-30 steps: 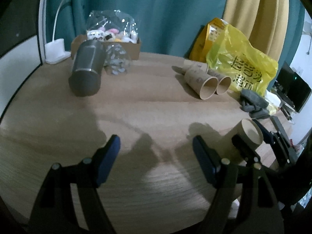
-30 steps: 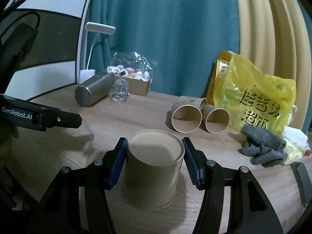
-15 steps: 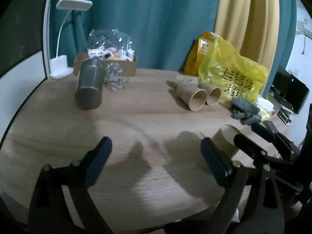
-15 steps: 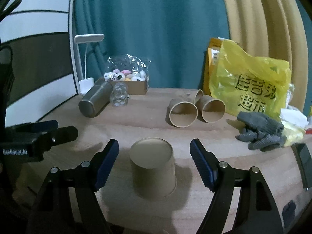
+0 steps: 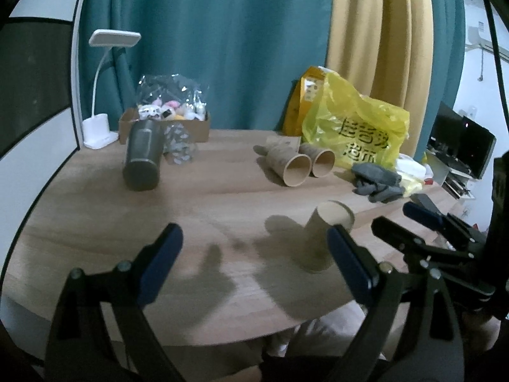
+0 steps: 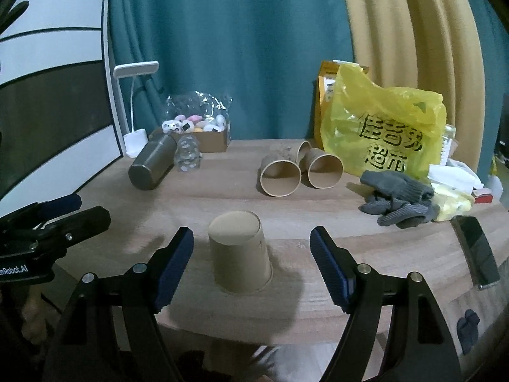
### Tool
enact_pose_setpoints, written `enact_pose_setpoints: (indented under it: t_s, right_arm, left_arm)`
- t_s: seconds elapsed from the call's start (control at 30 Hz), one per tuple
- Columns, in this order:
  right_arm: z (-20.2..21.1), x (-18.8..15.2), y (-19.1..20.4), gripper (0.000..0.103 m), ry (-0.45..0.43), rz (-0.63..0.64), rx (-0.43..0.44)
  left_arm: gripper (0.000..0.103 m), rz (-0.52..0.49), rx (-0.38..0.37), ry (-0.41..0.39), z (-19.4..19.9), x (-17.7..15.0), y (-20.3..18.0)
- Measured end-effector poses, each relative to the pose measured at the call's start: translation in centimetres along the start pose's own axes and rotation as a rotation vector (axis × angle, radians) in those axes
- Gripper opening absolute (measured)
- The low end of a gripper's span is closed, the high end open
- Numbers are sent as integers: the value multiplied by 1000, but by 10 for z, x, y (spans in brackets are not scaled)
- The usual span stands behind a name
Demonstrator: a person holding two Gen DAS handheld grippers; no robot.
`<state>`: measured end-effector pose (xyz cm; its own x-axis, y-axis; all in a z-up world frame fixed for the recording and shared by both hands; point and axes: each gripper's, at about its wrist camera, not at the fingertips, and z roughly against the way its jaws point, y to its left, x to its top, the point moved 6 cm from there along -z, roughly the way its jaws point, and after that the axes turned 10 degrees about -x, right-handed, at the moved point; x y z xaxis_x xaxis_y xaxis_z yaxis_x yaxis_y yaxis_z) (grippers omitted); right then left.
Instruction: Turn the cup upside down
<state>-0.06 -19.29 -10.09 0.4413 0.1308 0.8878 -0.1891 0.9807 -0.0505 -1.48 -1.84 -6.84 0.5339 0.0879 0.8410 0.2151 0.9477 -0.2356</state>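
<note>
The paper cup [image 6: 240, 251] is seen standing upside down near the front edge of the wooden counter [image 6: 318, 216], its base facing up. The right gripper [image 6: 251, 264] is held with jaws spread wide to either side of the cup, touching nothing. The left gripper [image 5: 254, 264] is likewise held wide and empty.

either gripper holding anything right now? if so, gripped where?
Nothing is held. The right gripper is open, fingers clear of the paper cup, which stands upside down on the table. The left gripper is open and empty.
</note>
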Motion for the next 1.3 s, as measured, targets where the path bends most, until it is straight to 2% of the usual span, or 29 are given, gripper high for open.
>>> enact_pose_setpoints:
  t_s: [0.4, 1.3]
  right_arm:
    - [17, 3, -4, 79, -29, -11, -3]
    - [16, 4, -1, 79, -22, -9, 2]
  left_arm:
    - [93, -7, 10, -23, 14, 3, -5]
    - [93, -3, 13, -24, 17, 4, -2]
